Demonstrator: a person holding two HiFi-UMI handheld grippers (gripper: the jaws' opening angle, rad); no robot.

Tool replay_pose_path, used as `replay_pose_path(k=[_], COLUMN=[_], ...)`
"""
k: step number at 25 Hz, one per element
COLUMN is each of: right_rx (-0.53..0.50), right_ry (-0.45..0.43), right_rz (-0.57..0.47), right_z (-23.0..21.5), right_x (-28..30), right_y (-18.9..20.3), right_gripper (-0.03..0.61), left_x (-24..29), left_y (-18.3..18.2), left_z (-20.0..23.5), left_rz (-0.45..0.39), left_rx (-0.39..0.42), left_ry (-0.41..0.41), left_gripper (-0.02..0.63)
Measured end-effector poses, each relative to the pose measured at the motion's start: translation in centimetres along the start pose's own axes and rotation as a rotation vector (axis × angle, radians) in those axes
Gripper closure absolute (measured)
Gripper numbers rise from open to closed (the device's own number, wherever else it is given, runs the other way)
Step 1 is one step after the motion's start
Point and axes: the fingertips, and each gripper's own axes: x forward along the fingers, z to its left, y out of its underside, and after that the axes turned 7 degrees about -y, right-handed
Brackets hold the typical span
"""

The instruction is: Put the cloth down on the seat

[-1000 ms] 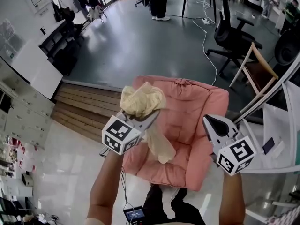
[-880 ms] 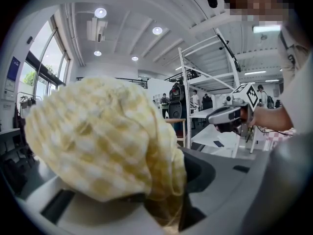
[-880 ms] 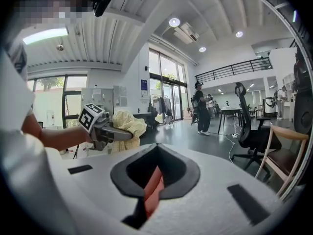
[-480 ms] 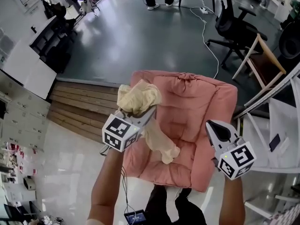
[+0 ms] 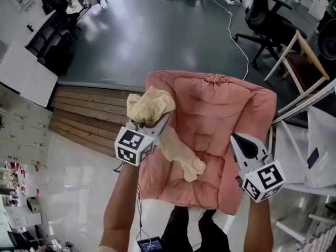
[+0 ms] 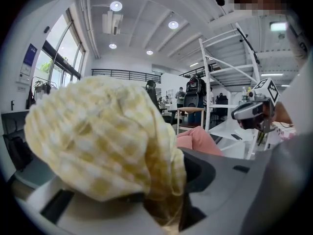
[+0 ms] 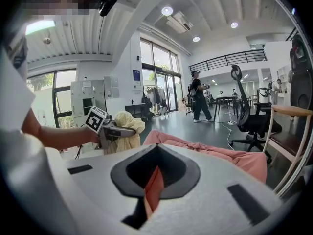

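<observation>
Left gripper (image 5: pixel 157 124): held over the left side of the pink armchair (image 5: pixel 226 109), its marker cube toward us.
Left gripper fingers: clamped on the yellow checked cloth (image 5: pixel 150 105). In the left gripper view we see the fabric pinched between the two jaws and billowing over them.
Cloth position: we see it carried in the air, not laid down. The bunched upper part sits on top of the left jaws, near the armchair's left arm. A long tail hangs from the jaws, down and to the right across the seat cushion (image 5: pixel 202 185).
Cloth contact: we cannot tell whether the tail's lower end touches the cushion.
Right gripper (image 5: pixel 239 140): held over the armchair's right arm, well apart from the cloth.
Right gripper fingers: together, leaving only a thin slit. In the right gripper view we see the pink upholstery through that slit and nothing held in it.
Armchair: thickly padded, and the seat faces us. Its back points toward the grey floor (image 5: pixel 157 30).
Surroundings: we note a wooden platform (image 5: pixel 89 114) left of the armchair. A black office chair (image 5: pixel 268 22) and a wooden chair (image 5: pixel 302 62) stand beyond it to the right. A white cable (image 5: pixel 236 25) trails across the floor.
</observation>
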Motion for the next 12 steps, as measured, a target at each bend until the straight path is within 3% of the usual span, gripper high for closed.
replay_pose_path(k=[12], right_rx=[0.027], right_ry=[-0.018], right_rz=[0.032], right_z=[0.1], right_x=[8.0], right_y=[5.0], right_gripper=[0.586], left_x=[3.9], left_y=[7.2], left_z=[4.9], left_rz=[0.012], left_rx=[-0.078], left_ry=[-0.037], left_gripper=[0.451])
